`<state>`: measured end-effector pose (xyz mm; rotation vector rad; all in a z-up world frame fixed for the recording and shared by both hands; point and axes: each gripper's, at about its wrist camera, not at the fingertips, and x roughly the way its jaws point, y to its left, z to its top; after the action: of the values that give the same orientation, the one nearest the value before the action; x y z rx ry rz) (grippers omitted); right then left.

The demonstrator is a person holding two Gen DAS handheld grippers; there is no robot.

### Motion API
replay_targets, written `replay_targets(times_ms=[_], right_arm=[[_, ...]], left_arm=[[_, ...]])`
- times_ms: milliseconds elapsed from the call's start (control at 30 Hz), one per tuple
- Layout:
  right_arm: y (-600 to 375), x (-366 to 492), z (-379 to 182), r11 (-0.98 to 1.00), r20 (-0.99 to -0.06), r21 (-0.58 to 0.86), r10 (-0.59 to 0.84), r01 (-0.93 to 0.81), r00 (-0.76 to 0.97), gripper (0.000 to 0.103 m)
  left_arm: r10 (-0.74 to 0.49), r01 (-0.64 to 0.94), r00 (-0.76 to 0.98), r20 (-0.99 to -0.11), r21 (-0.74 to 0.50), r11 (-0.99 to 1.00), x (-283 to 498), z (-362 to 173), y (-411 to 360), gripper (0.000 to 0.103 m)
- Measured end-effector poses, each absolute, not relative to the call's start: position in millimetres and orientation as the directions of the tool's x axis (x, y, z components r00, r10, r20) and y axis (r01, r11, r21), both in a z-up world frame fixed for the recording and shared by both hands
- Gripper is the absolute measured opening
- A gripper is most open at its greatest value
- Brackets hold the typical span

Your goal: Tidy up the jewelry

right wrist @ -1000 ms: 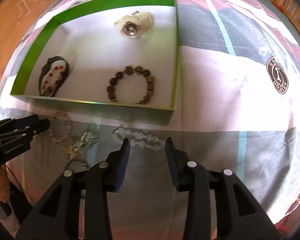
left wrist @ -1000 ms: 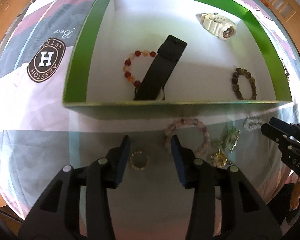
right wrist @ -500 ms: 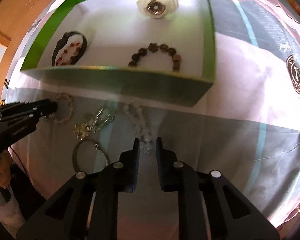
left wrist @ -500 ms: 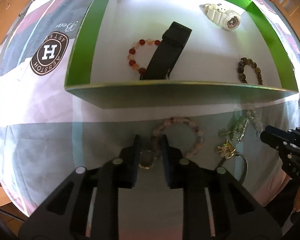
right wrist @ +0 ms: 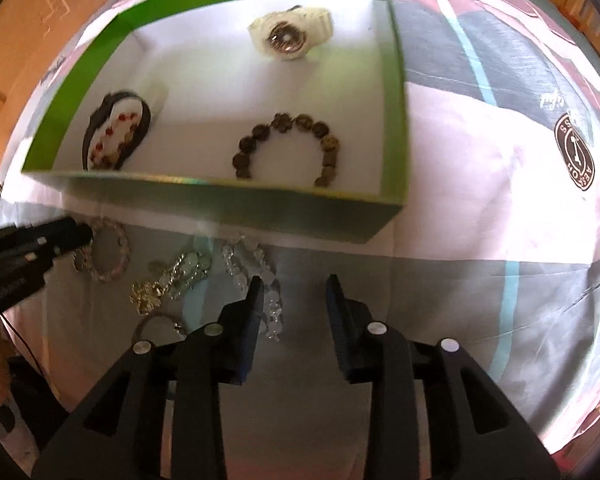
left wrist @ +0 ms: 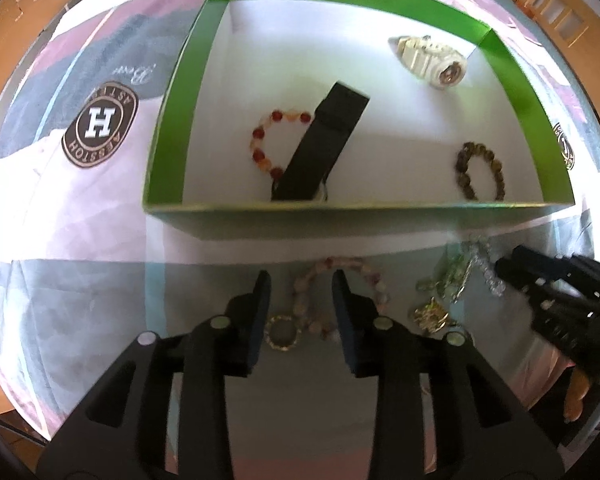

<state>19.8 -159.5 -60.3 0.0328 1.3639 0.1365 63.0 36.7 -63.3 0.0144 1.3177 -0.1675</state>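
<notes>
Both grippers hang with fingers spread, holding nothing. The left gripper [left wrist: 300,300] straddles a gold ring [left wrist: 283,332] and pink bracelet [left wrist: 340,292] on the cloth [left wrist: 80,220]. The right gripper [right wrist: 294,308] hovers beside a clear bracelet [right wrist: 252,268], near the green box [right wrist: 220,204].

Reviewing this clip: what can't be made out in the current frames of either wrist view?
- Brown bead bracelet: left wrist view, its near edge is cut by the green box's front wall.
- Black strap: left wrist view, its lower end and the white item behind it are hidden by that wall.
- Clear bead bracelet: right wrist view, partly behind the right gripper; contact unclear.
- Gold chain pile: blurred, pieces indistinguishable.
</notes>
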Motion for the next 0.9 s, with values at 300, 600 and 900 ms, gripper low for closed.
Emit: replay_targets(times_ms=[300,600,900], right_arm=[[-128,27,-68,0.993,-0.973,0.07,0.09,-0.097,0.213,0.04],[-133,26,-61,0.992,-0.972,0.041,0.069,-0.123,0.226,0.04],[-125,15,-61,0.99,-0.969,0.054,0.083,-0.128,0.233,0.008]], left_arm=[[-0.024,0.181,0.241,-0.97,0.02,0.983,67,-77,-1,0.04],[-0.02,0.192,0.229,-0.973,0.025,0.981,60,-83,-3,0.044],[-0.03,0.187,0.234,-0.972,0.015,0.982,53,-73,5,0.014]])
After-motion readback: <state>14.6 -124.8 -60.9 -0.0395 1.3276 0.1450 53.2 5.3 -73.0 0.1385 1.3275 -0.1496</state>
